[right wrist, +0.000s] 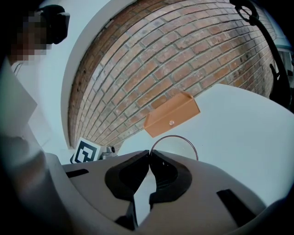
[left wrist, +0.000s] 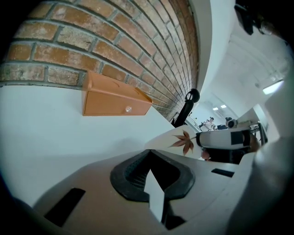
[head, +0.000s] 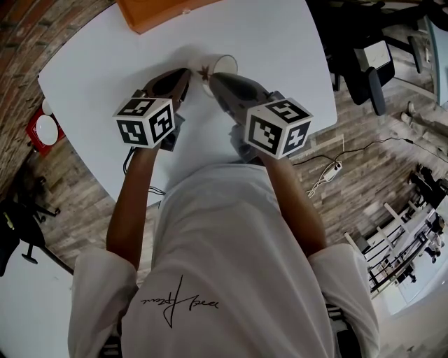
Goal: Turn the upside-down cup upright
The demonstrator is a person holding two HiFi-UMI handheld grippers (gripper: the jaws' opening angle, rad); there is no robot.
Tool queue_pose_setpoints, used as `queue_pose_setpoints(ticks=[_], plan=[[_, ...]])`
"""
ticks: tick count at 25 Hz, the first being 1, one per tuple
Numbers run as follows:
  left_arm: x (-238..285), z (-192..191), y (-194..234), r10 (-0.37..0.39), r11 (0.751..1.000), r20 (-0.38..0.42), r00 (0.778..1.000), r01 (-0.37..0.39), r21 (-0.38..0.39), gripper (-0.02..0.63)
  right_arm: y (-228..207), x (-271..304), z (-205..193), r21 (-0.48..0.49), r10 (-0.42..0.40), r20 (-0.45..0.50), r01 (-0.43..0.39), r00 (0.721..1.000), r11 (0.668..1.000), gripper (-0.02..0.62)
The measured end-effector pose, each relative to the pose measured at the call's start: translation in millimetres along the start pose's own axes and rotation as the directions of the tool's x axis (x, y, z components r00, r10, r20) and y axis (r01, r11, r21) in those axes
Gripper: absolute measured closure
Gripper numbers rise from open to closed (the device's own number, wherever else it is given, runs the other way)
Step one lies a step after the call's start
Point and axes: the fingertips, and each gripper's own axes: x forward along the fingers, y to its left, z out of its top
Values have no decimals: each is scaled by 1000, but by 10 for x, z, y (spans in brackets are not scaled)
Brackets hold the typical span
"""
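R hand-held gripper [right wrist: 149, 153] is clamped on the cup wall at its rim. L hand-held gripper [left wrist: 149, 151] has jaws together, empty, just left of it. White bench [head: 273, 42]; orange box [head: 154, 10] at far edge. Leaf-print cup [left wrist: 172, 137] sits tilted btwn both grippers, mid-bench.

We see cup [head: 224, 64] at tips of left claw [head: 187, 72] and right claw [head: 213, 75], box [head: 161, 10] beyond it at far edge of table [head: 105, 63].
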Motion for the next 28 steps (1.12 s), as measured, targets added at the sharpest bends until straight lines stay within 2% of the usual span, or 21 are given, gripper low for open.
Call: queue_pose_setpoints(ticks=[5, 28], plan=[[-1, -1, 31, -2, 999, 3, 1000, 2, -42, 597, 39, 34, 8, -1, 13, -1, -13, 1000, 1000, 572], [-15, -53, 103, 6, 998, -3, 1000, -7, -60, 597, 160, 158, 9, -73, 24, -36, -26, 999, 997, 572]])
